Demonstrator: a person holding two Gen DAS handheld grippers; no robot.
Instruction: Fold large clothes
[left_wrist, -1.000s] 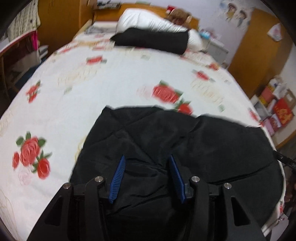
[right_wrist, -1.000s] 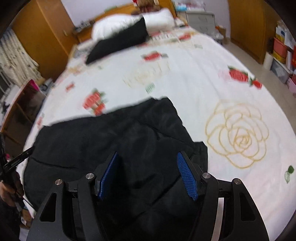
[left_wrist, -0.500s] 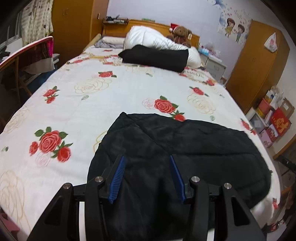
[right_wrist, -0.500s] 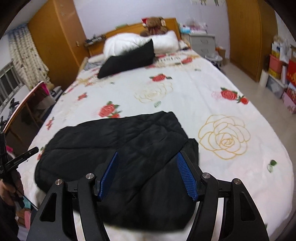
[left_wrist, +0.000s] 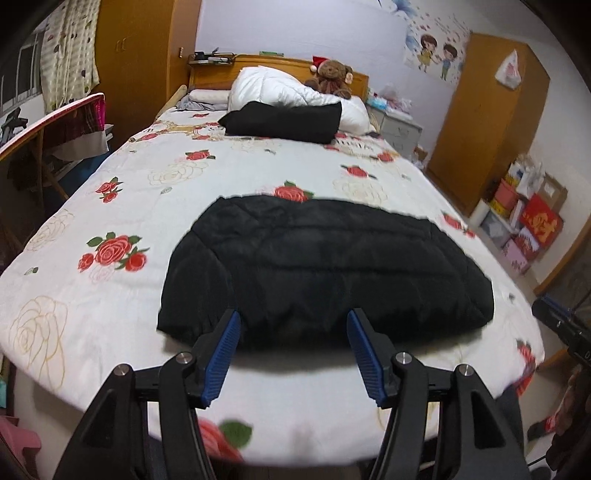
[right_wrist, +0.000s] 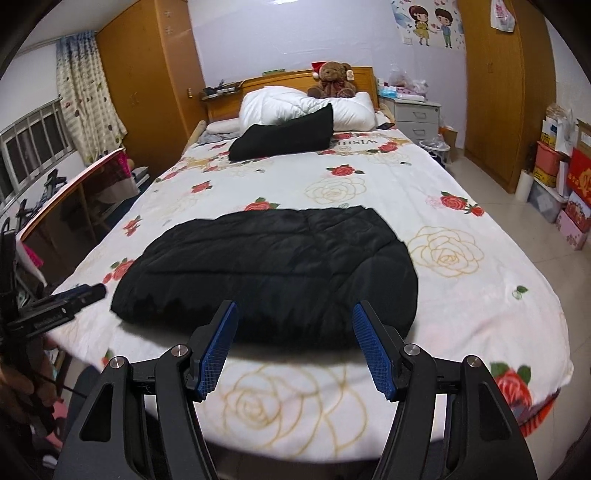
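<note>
Left gripper (left_wrist: 293, 345): jaws being opened, nothing being pinched; black padded garment (left_wrist: 325, 266) lying folded just beyond pads, on floral bedspread (left_wrist: 122, 206). Right gripper (right_wrist: 293, 341): jaws being held spread, empty; same garment (right_wrist: 273, 269) ahead of pads, not touched. Fold judged nearly finished. For neat result, edges being checked for alignment, bulges being pressed flat before regrasp.

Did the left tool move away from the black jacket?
Yes. The left tool pulled back toward the foot of the bed; the black jacket now lies beyond its opening, empty pads.
</note>
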